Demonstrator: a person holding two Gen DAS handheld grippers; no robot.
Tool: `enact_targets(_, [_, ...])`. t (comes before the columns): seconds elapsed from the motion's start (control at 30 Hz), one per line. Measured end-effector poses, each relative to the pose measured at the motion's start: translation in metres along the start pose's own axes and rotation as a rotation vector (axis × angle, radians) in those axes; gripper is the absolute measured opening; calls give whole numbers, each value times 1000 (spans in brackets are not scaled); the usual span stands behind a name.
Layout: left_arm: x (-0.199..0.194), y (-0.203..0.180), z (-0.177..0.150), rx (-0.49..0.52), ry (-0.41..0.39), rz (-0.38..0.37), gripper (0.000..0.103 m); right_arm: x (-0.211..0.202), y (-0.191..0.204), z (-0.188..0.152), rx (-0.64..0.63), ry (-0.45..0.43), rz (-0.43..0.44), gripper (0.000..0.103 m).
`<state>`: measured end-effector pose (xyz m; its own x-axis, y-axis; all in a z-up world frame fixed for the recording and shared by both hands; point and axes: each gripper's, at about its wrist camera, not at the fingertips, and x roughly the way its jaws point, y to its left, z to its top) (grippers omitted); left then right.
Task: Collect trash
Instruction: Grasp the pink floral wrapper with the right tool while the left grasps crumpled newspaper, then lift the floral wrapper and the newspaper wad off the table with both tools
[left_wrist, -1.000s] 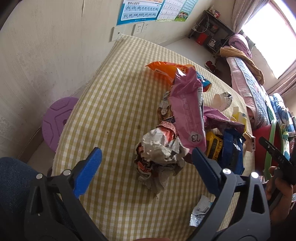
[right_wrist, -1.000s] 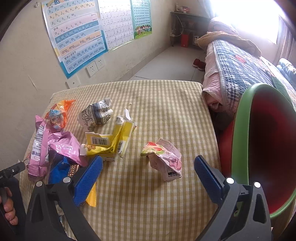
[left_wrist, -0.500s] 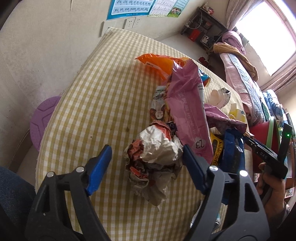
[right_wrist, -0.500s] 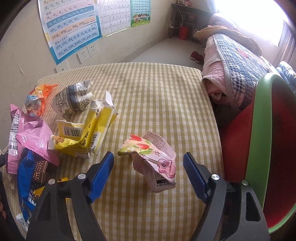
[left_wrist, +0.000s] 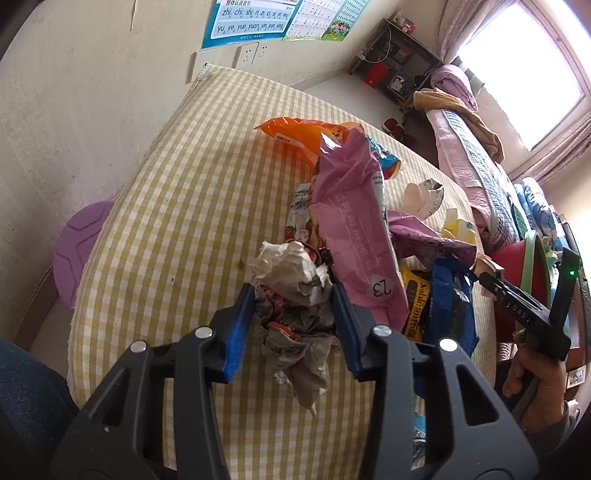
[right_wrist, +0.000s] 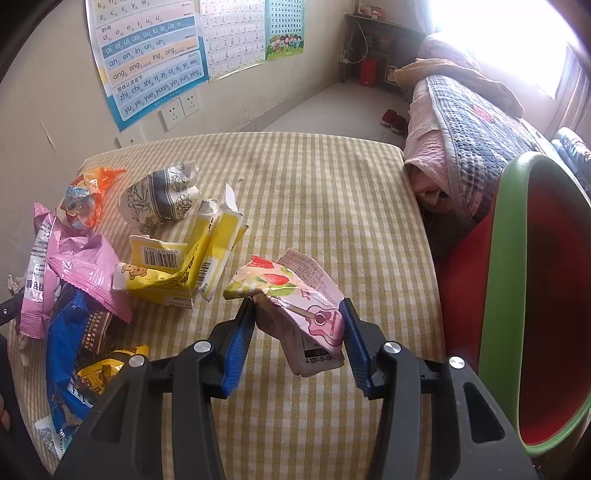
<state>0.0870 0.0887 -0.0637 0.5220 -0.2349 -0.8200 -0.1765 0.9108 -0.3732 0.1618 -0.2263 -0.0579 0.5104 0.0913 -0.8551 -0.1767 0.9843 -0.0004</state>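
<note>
Left tool (left_wrist: 293, 308) clenches crumpled paper (left_wrist: 291, 291), right tool (right_wrist: 297, 326) clenches pink carton (right_wrist: 306, 314); the red bin's (right_wrist: 506, 295) visible inside holds nothing.

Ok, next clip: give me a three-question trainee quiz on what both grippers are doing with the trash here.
1. True or false: the left gripper has crumpled paper between its fingers.
2. Which item sits between the right gripper's fingers?
A. yellow carton
B. pink carton with a guitar picture
C. orange wrapper
3. Fill in: the bin beside the table has a ____ rim.

Key
1. True; the jaws have just been closing and the pads press its sides.
2. B, the pink carton; these jaws have also just been closing.
3. Green.
</note>
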Motion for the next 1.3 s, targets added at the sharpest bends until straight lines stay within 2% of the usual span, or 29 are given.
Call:
enact_targets(0.27, [-11,-9,-4,41,-17,31,32,-24,6,-2,4,-34,21,46])
enact_targets(0.37, [-11,-7,-6,28,-12,30,31,-31,10,-4,0,-43,27,46])
enact_targets(0.43, [-14,-5,-6,15,-14,19,27,-37,12,-5,-2,-53,27,46])
enact_targets(0.53, [-19,-8,-8,24,-20,24,12,-47,15,-8,-6,-66,28,46])
enact_targets(0.57, [-19,-8,-9,26,-14,24,0,-50,16,-9,-8,-68,29,46])
enact_targets(0.73, [-22,-6,-13,10,-15,37,0,-57,21,-18,-16,-69,33,46])
enact_targets(0.77, [-23,-5,-13,5,-18,37,2,-59,22,-19,-17,-71,33,46])
enact_targets(0.83, [-26,-4,-14,-3,-26,50,26,-62,23,-21,-18,-75,34,46])
enact_targets(0.87, [-28,-3,-15,-6,-35,59,42,-64,23,-22,-19,-78,33,46])
enact_targets(0.9, [-29,-3,-15,-7,-39,63,48,-65,23,-23,-18,-79,34,46])
enact_targets(1.0, [-25,-1,-14,-10,-23,77,58,-64,23,-23,-18,-79,34,46])
enact_targets(1.1, [-14,1,-14,-11,21,78,64,-61,24,-23,-22,-73,38,46])
enact_targets(1.3, [3,1,-9,-5,46,59,67,-49,25,-24,-22,-51,40,46])
